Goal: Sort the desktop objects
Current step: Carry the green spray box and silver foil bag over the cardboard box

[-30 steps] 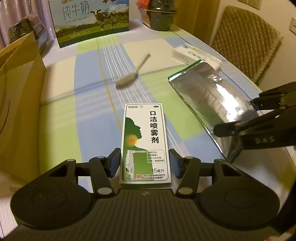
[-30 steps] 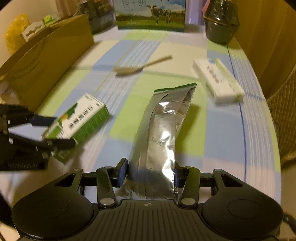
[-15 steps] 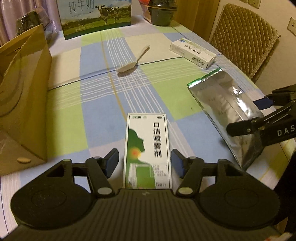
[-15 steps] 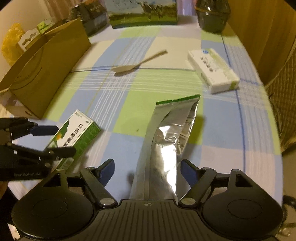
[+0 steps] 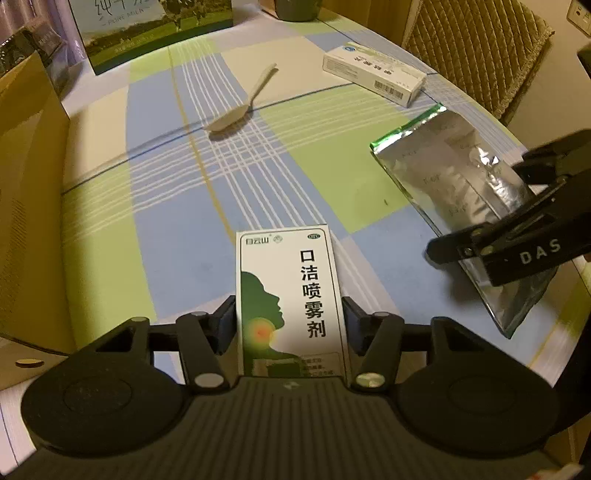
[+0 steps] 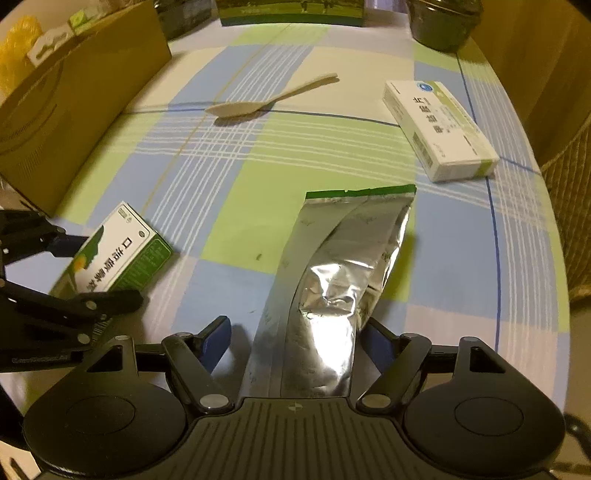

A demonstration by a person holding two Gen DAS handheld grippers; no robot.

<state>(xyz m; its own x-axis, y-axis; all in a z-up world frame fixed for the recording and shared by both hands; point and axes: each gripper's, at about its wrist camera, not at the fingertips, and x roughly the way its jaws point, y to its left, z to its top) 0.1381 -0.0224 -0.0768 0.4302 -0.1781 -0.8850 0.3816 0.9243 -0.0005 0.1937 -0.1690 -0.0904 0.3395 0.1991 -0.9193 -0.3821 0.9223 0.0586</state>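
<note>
Checked in blue, green and cream, the tablecloth (image 5: 155, 206) is covering the whole work surface, with a brown cardboard box (image 6: 74, 96) standing along the left edge of both views and a milk carton (image 5: 155, 33) at the top.

Your left gripper (image 5: 290, 321) is sitting at the bottom centre of its own view, its jaws closing narrowly around the spray box (image 5: 288, 295); the blue pads are lying against both long sides of it. That box is white and green, printed with a green head in profile and black Chinese characters, and it is running straight up the frame from between the fingers.

Your right gripper (image 6: 295, 339) is standing fairly wide, its jaws closing, with the foil pouch (image 6: 340, 273) between them. On the left side a clear gap is showing between pad and pouch; on the right the pad is just beside the foil, and I cannot tell whether it is touching. The pouch is silver and crinkled with a green strip across its far end, stretching from the fingers up toward the frame's centre.

A pale spoon (image 6: 273, 99) is lying in the upper middle, and a white medicine box (image 6: 439, 129) is resting at the upper right.
</note>
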